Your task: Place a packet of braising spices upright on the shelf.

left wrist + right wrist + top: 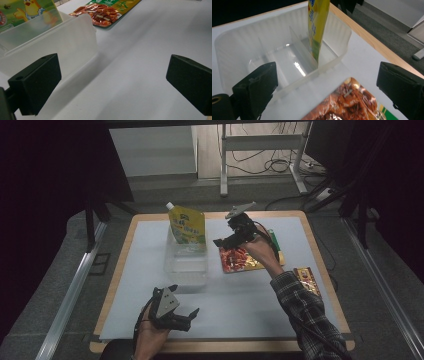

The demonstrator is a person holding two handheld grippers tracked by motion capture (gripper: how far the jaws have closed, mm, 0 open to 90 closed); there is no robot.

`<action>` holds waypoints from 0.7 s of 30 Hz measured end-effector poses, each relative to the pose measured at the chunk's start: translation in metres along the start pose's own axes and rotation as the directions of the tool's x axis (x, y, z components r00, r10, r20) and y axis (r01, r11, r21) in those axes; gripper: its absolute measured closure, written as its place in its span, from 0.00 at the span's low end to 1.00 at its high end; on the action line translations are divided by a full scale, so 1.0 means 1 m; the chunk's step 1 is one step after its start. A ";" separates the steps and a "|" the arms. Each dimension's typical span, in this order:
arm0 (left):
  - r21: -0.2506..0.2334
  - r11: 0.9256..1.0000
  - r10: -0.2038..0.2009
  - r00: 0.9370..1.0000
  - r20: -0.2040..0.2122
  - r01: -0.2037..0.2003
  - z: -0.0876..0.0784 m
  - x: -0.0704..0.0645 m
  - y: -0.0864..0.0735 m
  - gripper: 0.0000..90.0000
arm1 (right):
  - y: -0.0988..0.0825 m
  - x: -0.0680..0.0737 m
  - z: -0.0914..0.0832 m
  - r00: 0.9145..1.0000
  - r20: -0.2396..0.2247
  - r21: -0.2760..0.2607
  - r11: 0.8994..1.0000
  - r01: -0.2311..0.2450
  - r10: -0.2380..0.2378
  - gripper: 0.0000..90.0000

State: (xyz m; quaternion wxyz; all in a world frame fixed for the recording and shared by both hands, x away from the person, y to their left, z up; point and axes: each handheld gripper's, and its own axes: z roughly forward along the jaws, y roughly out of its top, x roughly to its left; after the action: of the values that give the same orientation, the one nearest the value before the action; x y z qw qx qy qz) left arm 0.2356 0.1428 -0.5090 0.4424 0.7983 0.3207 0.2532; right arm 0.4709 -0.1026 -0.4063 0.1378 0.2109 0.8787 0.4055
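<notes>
The right gripper [226,239] has its jaws wide apart and holds nothing. It hangs in the air just above the red snack bag [239,259], which lies flat on the worktop [150,270]. In the right gripper view the red snack bag [347,102] sits right under and between the two jaws, so the bag is straight down from them. The bag's long side seems to run from left to right across the worktop, with its green end on the right. Just to the left of the bag stands the clear box [186,259]. It has a thin wall inside that splits it in two parts. A yellow pouch [188,226] stands upright in the far part, and the near part looks free. The left gripper [182,316] also has its jaws wide apart and holds nothing. It rests low at the near edge of the worktop, near the box but well away from the bag. So the right hand is much closer to the bag. I think that hand should drop down and pinch it. One more small packet [307,279] lies off at the right edge.
</notes>
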 end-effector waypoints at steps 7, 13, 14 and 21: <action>-0.002 1.000 -0.004 1.000 0.003 0.004 0.001 -0.001 0.000 0.00 | -0.019 -0.001 -0.015 1.000 0.002 0.007 1.000 -0.015 0.015 0.04; -0.002 1.000 0.002 1.000 0.006 -0.002 0.001 -0.001 0.000 0.00 | -0.035 -0.002 -0.026 0.999 0.023 0.007 0.999 -0.033 0.033 0.04; -0.003 1.000 0.001 1.000 0.006 -0.001 0.001 -0.001 0.000 0.00 | -0.037 -0.002 -0.027 0.999 0.028 0.008 0.999 -0.036 0.036 0.04; -0.002 1.000 0.018 1.000 0.009 -0.018 0.002 -0.003 0.000 0.00 | -0.057 0.001 -0.036 0.997 0.051 0.000 0.998 -0.057 0.057 0.04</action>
State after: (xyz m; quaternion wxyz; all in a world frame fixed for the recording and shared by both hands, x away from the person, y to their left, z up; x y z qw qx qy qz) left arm 0.2350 0.1397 -0.5100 0.4421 0.8019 0.3113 0.2540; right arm 0.4408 -0.1590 -0.4271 0.1483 0.2464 0.8688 0.4031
